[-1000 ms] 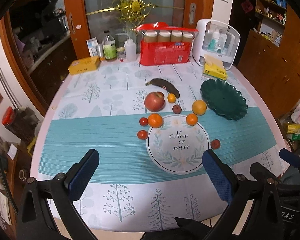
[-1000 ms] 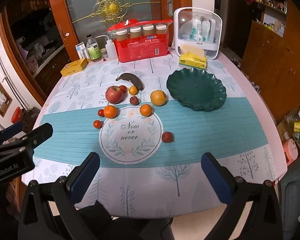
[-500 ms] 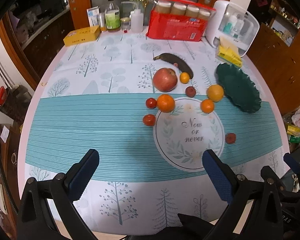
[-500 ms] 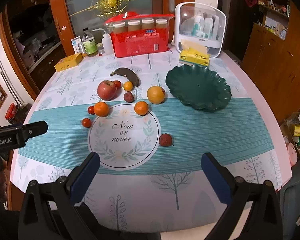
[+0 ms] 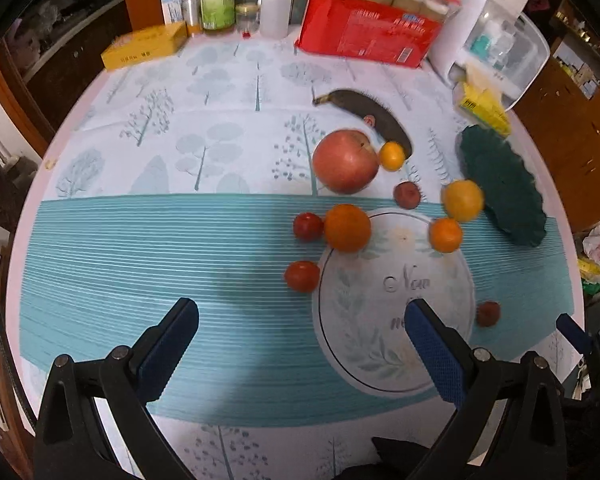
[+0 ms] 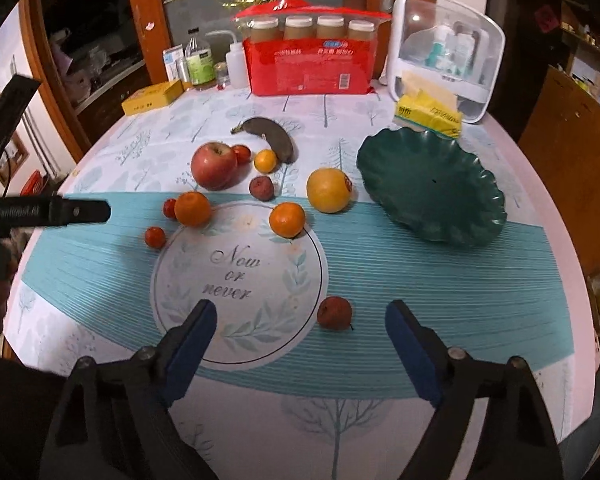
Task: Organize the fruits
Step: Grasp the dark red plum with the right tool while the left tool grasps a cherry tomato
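Observation:
Loose fruit lies mid-table: a red apple (image 5: 345, 161) (image 6: 213, 165), a dark banana (image 5: 370, 118) (image 6: 274, 139), several oranges such as one (image 5: 347, 227) (image 6: 193, 208) at the round print's edge, small tomatoes (image 5: 302, 275) (image 6: 155, 237) and a dark red fruit (image 6: 334, 312) (image 5: 488, 313). An empty dark green plate (image 6: 432, 188) (image 5: 504, 184) sits to the right. My left gripper (image 5: 300, 344) is open and empty, just short of the near tomato. My right gripper (image 6: 300, 336) is open and empty, with the dark red fruit just ahead between its fingers.
At the back stand a red package with jars (image 6: 310, 64), a white box (image 6: 444, 52), yellow tissues (image 6: 428, 110), bottles (image 6: 200, 62) and a yellow box (image 6: 152, 97). The left gripper's body (image 6: 40, 212) shows at the left of the right wrist view. Wooden cabinets flank the table.
Both grippers have moved forward and down toward the table. The fruit appears larger and closer. Both stay open; nothing on the table has moved.

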Demonstrator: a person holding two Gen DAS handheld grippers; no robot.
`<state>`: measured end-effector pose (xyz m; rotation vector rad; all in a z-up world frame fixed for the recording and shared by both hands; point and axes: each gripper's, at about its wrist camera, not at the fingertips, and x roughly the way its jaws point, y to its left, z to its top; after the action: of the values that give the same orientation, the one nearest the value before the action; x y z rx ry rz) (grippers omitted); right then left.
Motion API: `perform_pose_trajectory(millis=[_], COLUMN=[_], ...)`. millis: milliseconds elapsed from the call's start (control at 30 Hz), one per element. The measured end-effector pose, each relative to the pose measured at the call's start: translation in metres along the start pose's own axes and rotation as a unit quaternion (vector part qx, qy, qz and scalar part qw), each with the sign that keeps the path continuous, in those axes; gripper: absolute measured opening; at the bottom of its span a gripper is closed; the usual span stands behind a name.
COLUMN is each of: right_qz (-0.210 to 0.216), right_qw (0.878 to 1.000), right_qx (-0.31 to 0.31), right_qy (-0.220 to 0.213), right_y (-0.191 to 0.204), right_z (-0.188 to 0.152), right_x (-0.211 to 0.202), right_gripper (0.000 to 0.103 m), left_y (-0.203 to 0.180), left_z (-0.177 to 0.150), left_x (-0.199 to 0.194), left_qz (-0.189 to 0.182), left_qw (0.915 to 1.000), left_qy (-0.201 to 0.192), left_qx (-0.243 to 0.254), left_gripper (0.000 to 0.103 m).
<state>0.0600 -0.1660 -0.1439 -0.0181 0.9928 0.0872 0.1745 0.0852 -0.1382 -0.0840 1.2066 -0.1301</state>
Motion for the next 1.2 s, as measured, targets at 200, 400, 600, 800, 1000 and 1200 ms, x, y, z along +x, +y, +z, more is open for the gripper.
perform_pose_trajectory(millis=[200,400,600,800,1000,1200], right_qz=[0.017,0.030,0.040,0.025,0.010,0.006], right_qw=[0.998,0.995,0.994,0.995,0.995,0.993], right_qx=[0.010,0.011,0.011,0.018,0.022,0.044], right_qy=[0.054,0.089,0.101,0.098,0.101,0.113], right_y=[-0.009,-0.015,-0.018,-0.024,-0.030,-0.039], right_z=[-0.005,-0.006,-0.001,0.002,0.004,0.000], right_x=[0.034,0.062,0.079,0.085,0.091,0.097], right_gripper=[0.065,0.055,0.050,0.049,0.046,0.032], left_y=[0.003,0.004,0.006,0.005,0.003,0.000], left_z=[0.008,0.012,0.017,0.018,0.021,0.019], left_x=[0.049,0.080,0.095,0.103,0.102,0.100], left_qz=[0.009,0.013,0.003,0.002,-0.006,-0.004], left_qw=[0.9987,0.9973,0.9970,0.9968,0.9973,0.9976], left_qy=[0.049,0.072,0.078,0.079,0.072,0.068], left_qx=[-0.004,0.005,0.002,0.005,0.009,0.013], left_gripper=[0.097,0.086,0.074,0.054,0.035,0.030])
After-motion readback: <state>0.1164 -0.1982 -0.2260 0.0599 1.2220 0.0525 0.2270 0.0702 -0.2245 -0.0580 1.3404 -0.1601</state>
